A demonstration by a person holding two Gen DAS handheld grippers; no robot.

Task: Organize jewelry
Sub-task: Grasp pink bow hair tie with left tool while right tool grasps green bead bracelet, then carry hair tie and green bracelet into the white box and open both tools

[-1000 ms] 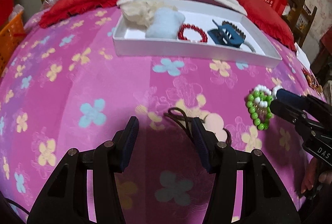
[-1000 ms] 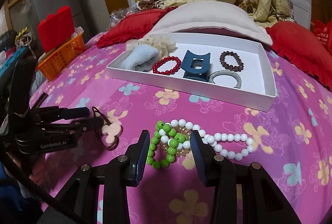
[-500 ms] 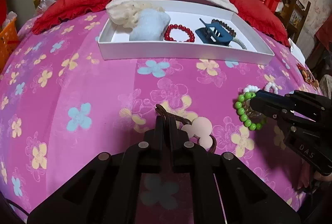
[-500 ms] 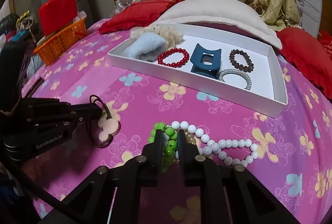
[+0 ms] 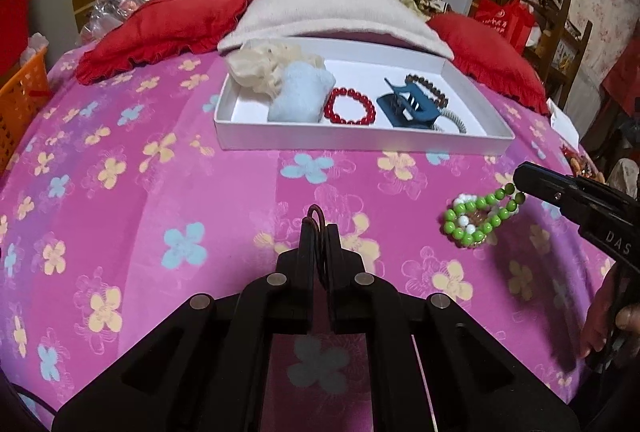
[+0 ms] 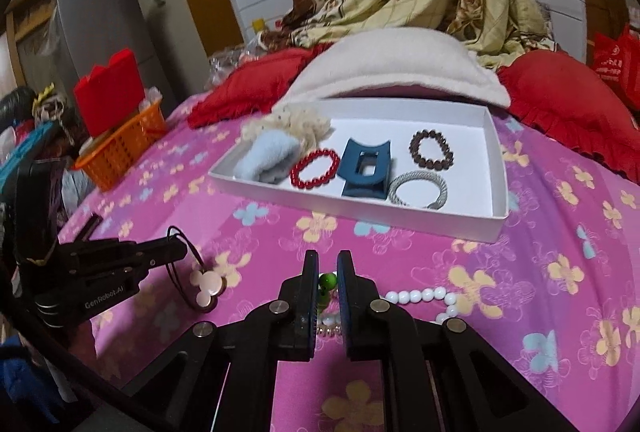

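My left gripper (image 5: 319, 232) is shut on the dark cord of a hair tie; its pink charm (image 6: 207, 286) hangs below the left gripper (image 6: 182, 252) in the right wrist view. My right gripper (image 6: 327, 264) is shut on a green bead bracelet (image 5: 478, 216), lifted off the pink floral cover, with a white bead string (image 6: 420, 298) trailing from it. The white tray (image 5: 360, 141) ahead holds a red bead bracelet (image 5: 351, 105), a blue hair claw (image 5: 412, 105), a brown bead bracelet (image 6: 431, 149), a silver bangle (image 6: 418, 187), a light blue scrunchie (image 5: 300, 95) and a cream scrunchie (image 5: 264, 65).
Red cushions (image 5: 160, 27) and a beige pillow (image 5: 332, 15) lie behind the tray. An orange basket (image 6: 120, 147) with a red box stands at the left edge of the bed. A wooden chair (image 5: 568, 43) is at the far right.
Both grippers closed, the left on the hair tie cord and the right on the green bracelet, then both lifted their items off the cover.
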